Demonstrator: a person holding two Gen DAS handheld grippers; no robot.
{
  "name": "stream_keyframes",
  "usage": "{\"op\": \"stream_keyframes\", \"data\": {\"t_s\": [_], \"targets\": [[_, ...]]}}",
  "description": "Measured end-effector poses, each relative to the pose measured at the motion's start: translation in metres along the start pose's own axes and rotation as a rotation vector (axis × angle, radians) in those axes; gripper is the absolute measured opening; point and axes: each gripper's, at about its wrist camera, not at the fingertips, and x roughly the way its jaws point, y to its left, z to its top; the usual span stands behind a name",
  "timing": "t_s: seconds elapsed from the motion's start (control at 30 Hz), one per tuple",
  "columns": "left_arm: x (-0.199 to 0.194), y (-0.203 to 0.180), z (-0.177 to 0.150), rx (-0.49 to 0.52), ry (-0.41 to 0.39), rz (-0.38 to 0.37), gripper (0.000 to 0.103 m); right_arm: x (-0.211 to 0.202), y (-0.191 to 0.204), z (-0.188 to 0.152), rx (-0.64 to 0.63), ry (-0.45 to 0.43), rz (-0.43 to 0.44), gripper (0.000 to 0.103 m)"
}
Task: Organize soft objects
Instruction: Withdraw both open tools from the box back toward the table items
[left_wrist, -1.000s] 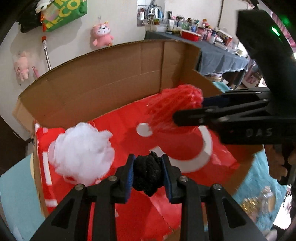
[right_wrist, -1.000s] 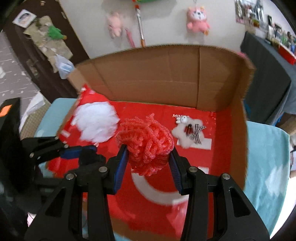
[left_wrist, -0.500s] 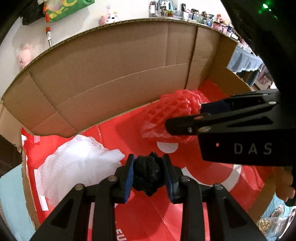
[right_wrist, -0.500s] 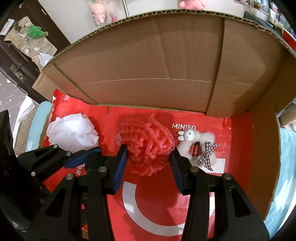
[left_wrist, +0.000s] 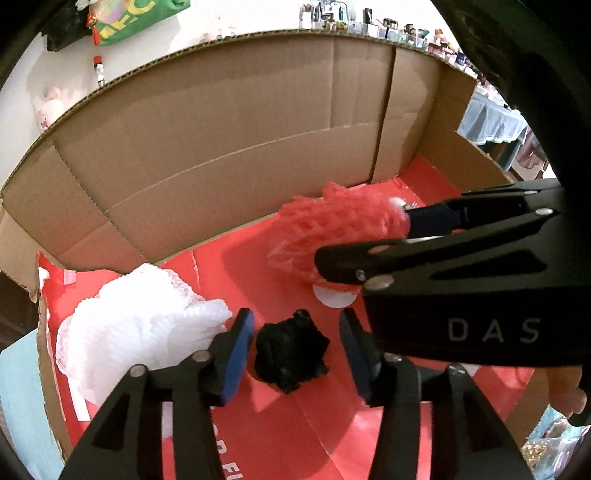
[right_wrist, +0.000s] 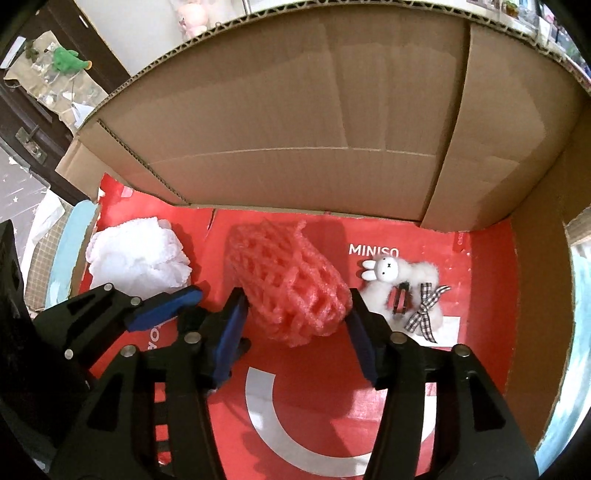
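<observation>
Your left gripper (left_wrist: 295, 347) stands with its jaws spread wide, the black fuzzy ball (left_wrist: 291, 350) lying loose between them on the red floor of the cardboard box (left_wrist: 221, 147), touching neither pad. Your right gripper (right_wrist: 295, 325) is likewise parted, the red foam net (right_wrist: 291, 288) resting on the box floor between its fingers; whether the pads still touch it cannot be told. The white foam net (right_wrist: 138, 260) sits at the left, the plush rabbit (right_wrist: 402, 288) at the right.

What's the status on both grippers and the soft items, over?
Left gripper open, black fuzzy ball loose between fingers. Right gripper open around red foam net. Both in cardboard box. Nothing blocking.
</observation>
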Motion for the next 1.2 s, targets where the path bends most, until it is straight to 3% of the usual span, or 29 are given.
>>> {"op": "stream_keyframes", "data": {"t_s": [0.27, 0.5, 0.73, 0.87, 1.1, 1.2], "targets": [[-0.021, -0.005, -0.005, -0.012, -0.039, 0.005, 0.066, -0.03, -0.005, -0.004, 0.012, -0.048, -0.011, 0.059], [-0.068, -0.001, -0.017, -0.06, -0.11, 0.023, 0.078, -0.078, -0.005, -0.02, 0.042, -0.124, -0.016, 0.064], [-0.131, -0.003, -0.039, -0.112, -0.241, 0.028, 0.097, -0.136, 0.007, -0.053, 0.021, -0.229, -0.047, 0.075], [-0.164, -0.009, -0.052, -0.136, -0.326, 0.055, 0.102, -0.173, 0.022, -0.079, -0.017, -0.315, -0.091, 0.079], [-0.223, -0.02, -0.098, -0.172, -0.488, 0.086, 0.103, -0.219, 0.04, -0.132, -0.054, -0.443, -0.11, 0.08], [-0.242, -0.027, -0.118, -0.179, -0.544, 0.095, 0.103, -0.24, 0.044, -0.164, -0.079, -0.513, -0.101, 0.092]]}}
